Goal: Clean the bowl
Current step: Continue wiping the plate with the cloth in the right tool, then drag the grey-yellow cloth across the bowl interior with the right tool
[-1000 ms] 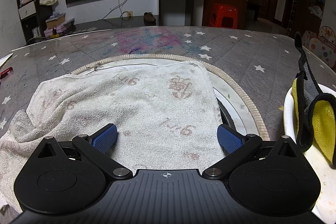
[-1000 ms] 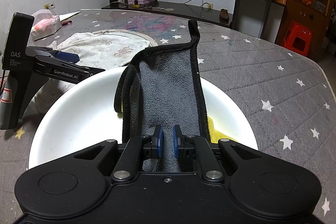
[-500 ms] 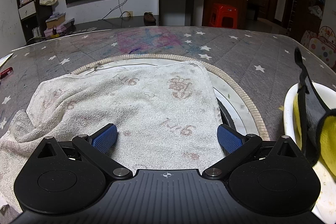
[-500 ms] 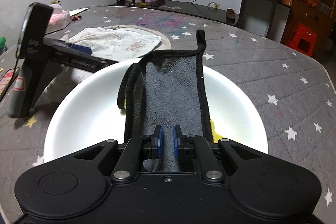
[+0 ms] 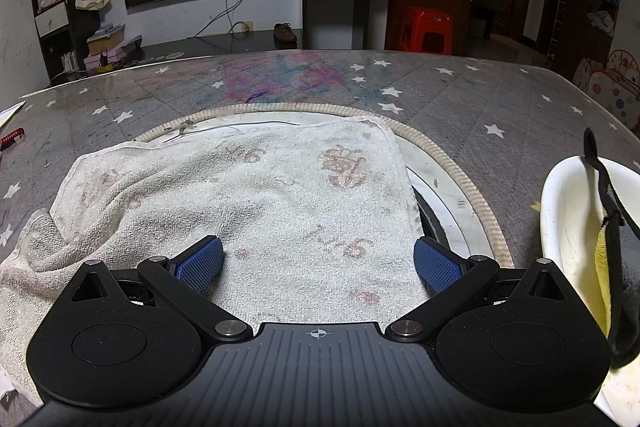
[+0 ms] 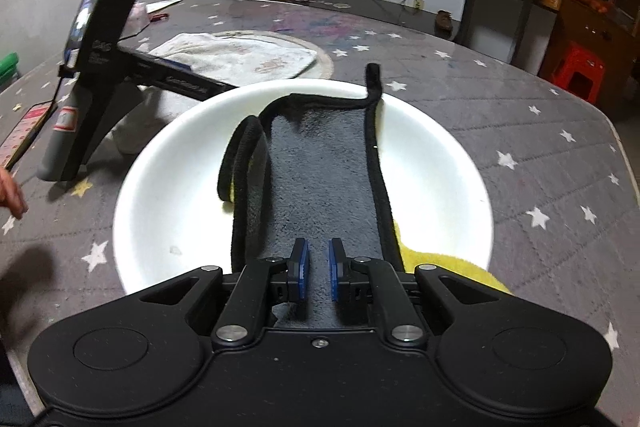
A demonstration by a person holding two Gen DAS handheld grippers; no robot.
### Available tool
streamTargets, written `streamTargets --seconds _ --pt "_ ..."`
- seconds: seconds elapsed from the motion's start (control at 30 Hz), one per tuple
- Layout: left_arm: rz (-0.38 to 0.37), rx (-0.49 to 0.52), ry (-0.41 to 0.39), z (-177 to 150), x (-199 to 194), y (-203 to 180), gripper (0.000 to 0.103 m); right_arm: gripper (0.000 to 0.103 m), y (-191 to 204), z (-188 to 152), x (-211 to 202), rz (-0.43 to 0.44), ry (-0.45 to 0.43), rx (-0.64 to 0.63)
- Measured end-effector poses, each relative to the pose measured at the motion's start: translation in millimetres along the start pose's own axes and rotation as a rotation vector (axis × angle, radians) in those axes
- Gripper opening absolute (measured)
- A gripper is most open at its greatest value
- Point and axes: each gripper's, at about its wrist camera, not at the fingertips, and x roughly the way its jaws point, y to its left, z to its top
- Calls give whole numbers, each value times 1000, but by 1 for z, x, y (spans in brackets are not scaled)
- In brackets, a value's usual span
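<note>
A white bowl (image 6: 168,187) sits on the grey star-patterned table. My right gripper (image 6: 318,269) is shut on a grey and yellow cloth with black trim (image 6: 320,171), which lies stretched across the inside of the bowl. In the left wrist view the bowl (image 5: 560,211) and the cloth (image 5: 612,223) show at the right edge. My left gripper (image 5: 318,261) is open and empty, resting low over a stained white towel (image 5: 248,195). It shows in the right wrist view (image 6: 108,67) standing on the table left of the bowl.
The towel lies on a round woven-edged mat (image 5: 452,167). A hand (image 6: 10,191) shows at the left edge of the right wrist view. A red item (image 5: 12,139) lies far left. Cabinets, a TV and a red stool (image 5: 426,31) stand beyond the table.
My right gripper has risen and tilted down over the bowl, and the cloth has laid flatter inside it. The left gripper has not moved.
</note>
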Motion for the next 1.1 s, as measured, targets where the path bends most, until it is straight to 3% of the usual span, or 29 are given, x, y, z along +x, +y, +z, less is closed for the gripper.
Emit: streamTargets --seconds 0.53,1.1 --pt "0 0 0 0 0 0 103 11 -10 31 39 -53 -27 30" --pt "0 0 0 0 0 0 103 11 12 40 44 43 -35 0"
